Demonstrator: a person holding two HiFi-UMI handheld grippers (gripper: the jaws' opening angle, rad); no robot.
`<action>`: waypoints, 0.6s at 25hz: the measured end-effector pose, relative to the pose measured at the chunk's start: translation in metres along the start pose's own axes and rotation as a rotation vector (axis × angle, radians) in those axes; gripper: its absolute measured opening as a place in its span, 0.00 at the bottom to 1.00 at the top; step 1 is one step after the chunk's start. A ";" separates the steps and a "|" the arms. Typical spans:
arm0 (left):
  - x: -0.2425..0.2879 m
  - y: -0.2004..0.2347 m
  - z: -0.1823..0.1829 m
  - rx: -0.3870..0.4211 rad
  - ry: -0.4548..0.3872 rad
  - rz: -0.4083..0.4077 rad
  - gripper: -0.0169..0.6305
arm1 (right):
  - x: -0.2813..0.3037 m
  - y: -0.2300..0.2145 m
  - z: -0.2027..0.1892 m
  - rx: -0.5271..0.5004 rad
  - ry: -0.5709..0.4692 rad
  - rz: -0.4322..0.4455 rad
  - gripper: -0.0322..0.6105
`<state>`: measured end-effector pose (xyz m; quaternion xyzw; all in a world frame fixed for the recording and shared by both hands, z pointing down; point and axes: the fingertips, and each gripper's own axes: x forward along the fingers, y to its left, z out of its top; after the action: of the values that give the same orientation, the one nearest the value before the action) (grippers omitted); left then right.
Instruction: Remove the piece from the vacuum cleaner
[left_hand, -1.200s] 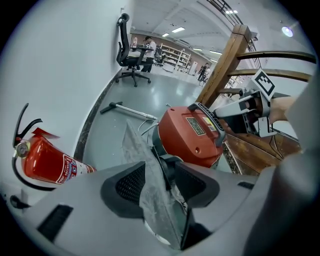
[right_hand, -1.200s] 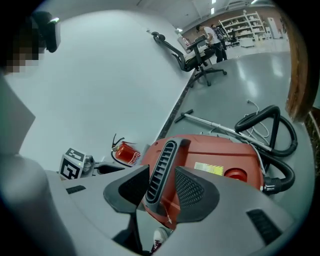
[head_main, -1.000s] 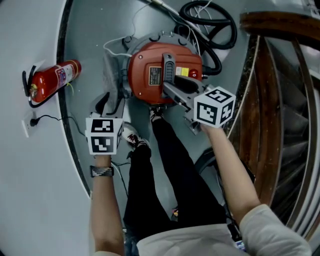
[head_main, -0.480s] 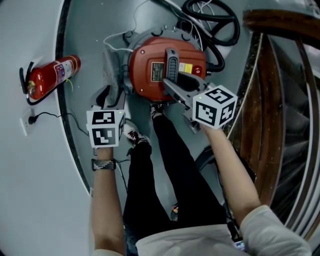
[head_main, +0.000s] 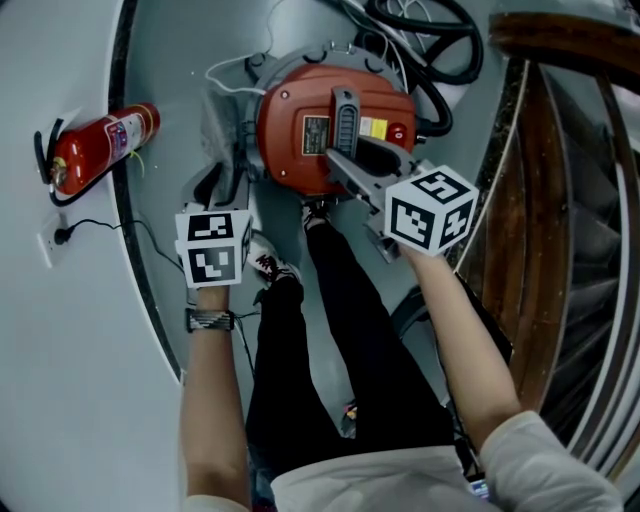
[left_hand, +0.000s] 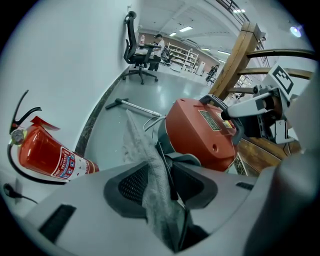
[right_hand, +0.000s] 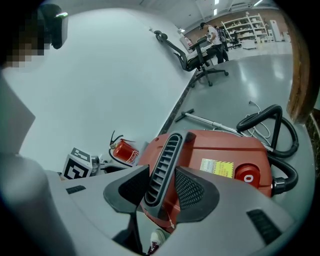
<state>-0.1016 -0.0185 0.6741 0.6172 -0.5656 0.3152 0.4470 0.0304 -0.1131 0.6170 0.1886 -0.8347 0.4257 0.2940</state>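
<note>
The curved grey floor (head_main: 170, 80) runs beside a brown wooden stair railing (head_main: 520, 200). On the floor sits the round red vacuum cleaner (head_main: 290, 150), with a looped black hose (right_hand: 265, 111) at its far side. A red fire extinguisher (head_main: 100, 148) lies well apart from it, against the white wall.

The flat grey fabric piece (left_hand: 145, 165) stands on edge just beside the vacuum cleaner's body, on the extinguisher's side. Whether its far end is free of the machine cannot be told.

The left gripper (left_hand: 165, 172) points steeply down at that piece. Its 2 jaws have just been closing, and the fabric now fills the narrow gap between them, pinched by both pads.

The right gripper (right_hand: 167, 175) has its 2 jaws clamped on the black ribbed carry handle (right_hand: 167, 145) on top of the vacuum cleaner, 1 pad against each side.
</note>
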 end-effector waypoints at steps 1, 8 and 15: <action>0.000 0.000 0.000 -0.004 -0.005 -0.005 0.26 | 0.000 0.000 0.000 0.000 0.000 -0.003 0.29; -0.004 0.002 0.001 -0.068 -0.013 -0.020 0.12 | 0.000 0.000 0.000 -0.002 -0.009 -0.012 0.29; -0.003 0.009 -0.002 -0.062 -0.011 -0.008 0.09 | 0.000 0.000 0.000 0.001 -0.024 -0.038 0.29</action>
<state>-0.1112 -0.0153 0.6739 0.6068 -0.5753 0.2923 0.4641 0.0307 -0.1133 0.6170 0.2095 -0.8342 0.4183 0.2919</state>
